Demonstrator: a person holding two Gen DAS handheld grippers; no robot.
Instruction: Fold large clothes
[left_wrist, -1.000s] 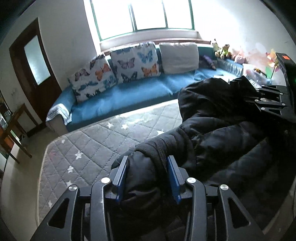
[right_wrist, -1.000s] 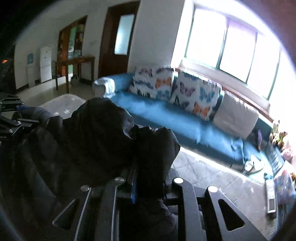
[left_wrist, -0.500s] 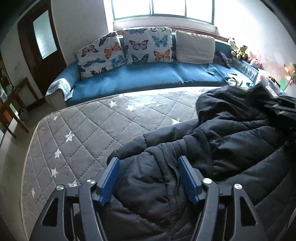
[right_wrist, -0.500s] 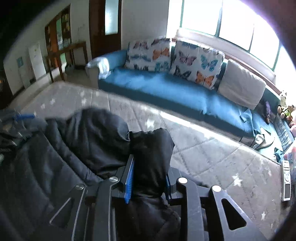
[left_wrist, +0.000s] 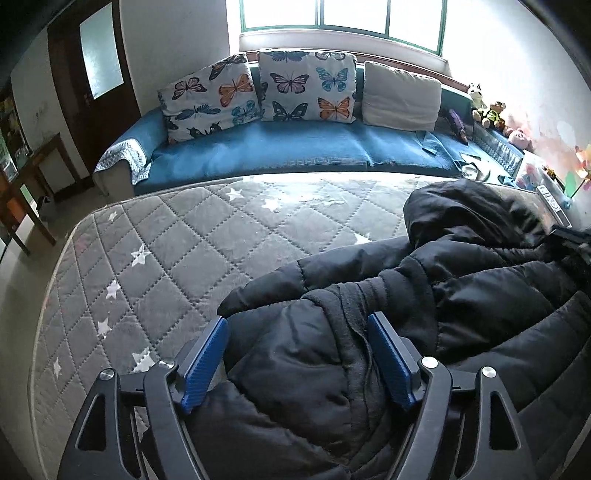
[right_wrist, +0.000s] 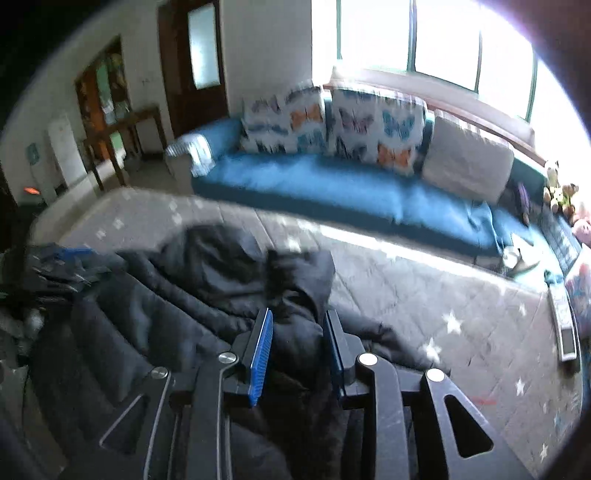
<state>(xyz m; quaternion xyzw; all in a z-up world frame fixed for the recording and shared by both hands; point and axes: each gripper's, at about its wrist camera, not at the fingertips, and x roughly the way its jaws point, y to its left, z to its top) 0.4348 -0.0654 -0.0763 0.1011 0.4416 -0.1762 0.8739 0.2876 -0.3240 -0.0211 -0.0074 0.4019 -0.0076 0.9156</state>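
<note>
Black, quilted and padded, the large jacket (left_wrist: 461, 295) lies bunched on the grey star-patterned mattress (left_wrist: 177, 258), toward its near edge and right-hand side as the left wrist view shows it, with the far edge and left end bare; its long axis appears to run along the near edge, from the left gripper (left_wrist: 295, 354) toward the mounded part, probably a hood (left_wrist: 472, 218), which lies near the right end; which end is collar and which is hem cannot be told for certain. Left gripper: jaws wide apart, blue pads (left_wrist: 203, 358) standing either side of a fold with a ribbed band (left_wrist: 347, 314), loose on the cloth and not pinching it. Right gripper (right_wrist: 297, 350): jaws narrow and closed on a raised wad of the jacket; this view is motion-blurred, so the firmness of the hold is a judgement. Likely risks: with one end let go and the other gripped, any pull by the right gripper would drag the whole jacket across the mattress instead of folding it; the slippery, puffy fill may spring a fold open; the thick wad may slip from narrow jaws. Beyond the far edge of the mattress stands a blue sofa (left_wrist: 295, 155) with butterfly cushions (left_wrist: 306, 88); a remote control (right_wrist: 565, 325) lies at the right edge of the mattress, clear of the jacket.
</note>
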